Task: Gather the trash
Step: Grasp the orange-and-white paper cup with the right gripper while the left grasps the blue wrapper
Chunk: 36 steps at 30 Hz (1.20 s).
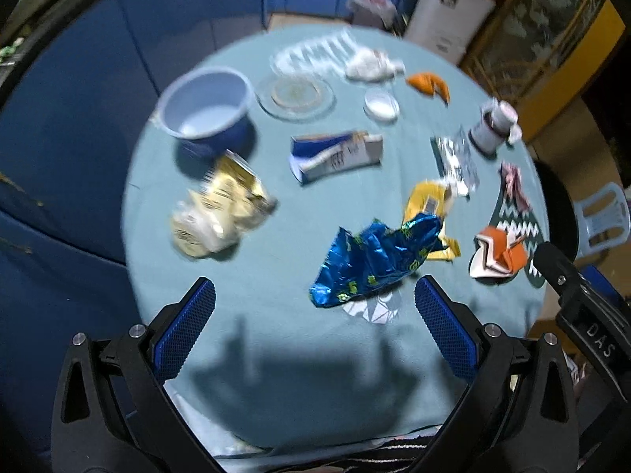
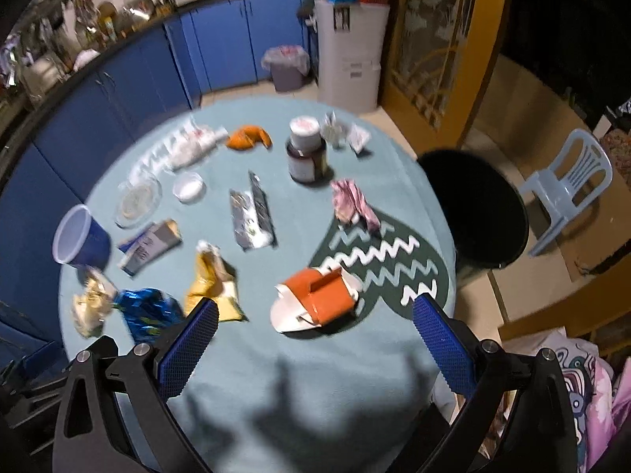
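Left wrist: left gripper (image 1: 314, 317) wide open, empty, above blue wrapper (image 1: 374, 262). Right gripper (image 2: 315, 329) likewise, over orange carton (image 2: 321, 299). Pickup not started; next, lower and close.

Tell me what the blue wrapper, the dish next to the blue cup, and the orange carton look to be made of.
Blue wrapper: likely metallised foil or film, with glossy crinkles and bright glints. Dish: apparently clear glass or plastic; the cloth shows through its rim. Orange carton: probably coated cardboard, with flat creased panels and a white inside.
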Available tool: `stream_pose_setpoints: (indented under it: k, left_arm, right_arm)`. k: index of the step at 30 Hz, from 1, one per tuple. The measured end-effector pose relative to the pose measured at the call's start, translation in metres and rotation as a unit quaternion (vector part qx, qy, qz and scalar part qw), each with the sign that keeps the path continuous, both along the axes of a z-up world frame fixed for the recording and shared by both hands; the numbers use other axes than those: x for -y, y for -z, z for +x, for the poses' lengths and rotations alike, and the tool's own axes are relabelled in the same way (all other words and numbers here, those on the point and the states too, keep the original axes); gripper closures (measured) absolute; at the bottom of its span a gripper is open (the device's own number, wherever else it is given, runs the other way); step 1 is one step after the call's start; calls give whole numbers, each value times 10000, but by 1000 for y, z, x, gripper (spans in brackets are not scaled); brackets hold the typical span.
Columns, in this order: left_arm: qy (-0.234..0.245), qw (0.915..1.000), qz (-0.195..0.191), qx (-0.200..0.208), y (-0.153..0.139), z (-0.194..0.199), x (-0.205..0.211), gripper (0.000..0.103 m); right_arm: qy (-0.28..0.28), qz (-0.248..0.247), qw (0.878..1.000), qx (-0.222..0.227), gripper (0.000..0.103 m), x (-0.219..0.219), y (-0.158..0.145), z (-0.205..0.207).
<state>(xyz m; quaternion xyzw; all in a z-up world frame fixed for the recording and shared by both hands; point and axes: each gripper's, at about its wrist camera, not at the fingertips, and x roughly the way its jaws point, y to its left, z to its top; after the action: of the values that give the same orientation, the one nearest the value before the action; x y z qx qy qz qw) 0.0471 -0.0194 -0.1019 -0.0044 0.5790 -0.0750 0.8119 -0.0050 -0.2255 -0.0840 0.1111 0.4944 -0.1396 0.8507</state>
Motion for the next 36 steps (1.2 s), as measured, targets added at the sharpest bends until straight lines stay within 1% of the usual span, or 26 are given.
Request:
stream_pose_setpoints:
  k: [1,7,9,11,14,16,20,22,23,25,26,27,28,29,31,32,33,36]
  left_arm:
    - [21,10000,-5,-67,4,3,2,3]
    - [178,9986,-76,-482,26,21,16,3]
    - [266,9980,-97,-569,30,24,22,4]
    - [336,9973,-46,-656,37,28,28,4]
    - [339,9967,54,-741,44,34,31,4]
    - [308,9963,45,-807,49,38,30,4]
    - [211,9950,-33,-972,58,42,26,9]
    - [162,9944,-69,-1045,62,43,22,13]
    - [148,9941,-69,-1071,64,44,21,17]
    - [146,9946,-59,-1030,64,44,21,20]
    - [122,9948,-39,-1009,64,42,20,23]
    - [100,9949,-43,-1003,64,42,19,24]
    - [91,9950,-57,-990,63,42,17,25]
    - [73,9952,-59,-977,62,42,16,28]
    - [35,9954,-35,-958,61,41,11,31]
    - [33,9956,-25,-933,60,40,10,35]
    - [39,9959,-16,-904,59,39,9,39]
    - [85,9959,-73,-903,54,36,6,48]
  right_arm:
    - [23,26,9999,-109,7,2,6,3]
    - [23,225,9988,-424,7,13,26,18]
    - [46,264,9984,-501,7,16,31,22]
    - [57,409,9977,-541,7,20,37,26]
    - [18,440,9971,-621,7,20,43,32]
    - [-4,442,9970,-635,7,20,45,34]
    - [-75,507,9961,-725,7,17,53,38]
    - [-109,522,9956,-766,7,15,57,41]
    - [-122,534,9955,-771,7,14,58,41]
    - [-146,560,9952,-792,8,13,61,43]
    - [-157,581,9950,-797,14,12,63,44]
    - [-164,589,9948,-811,29,12,64,45]
    - [-174,598,9945,-841,36,12,66,45]
    - [-186,603,9939,-900,39,11,70,46]
    - [-172,584,9951,-782,40,10,69,46]
    - [-179,549,9957,-725,51,10,67,45]
    - [-187,541,9962,-649,56,10,64,44]
    - [-291,657,9958,-562,61,10,59,41]
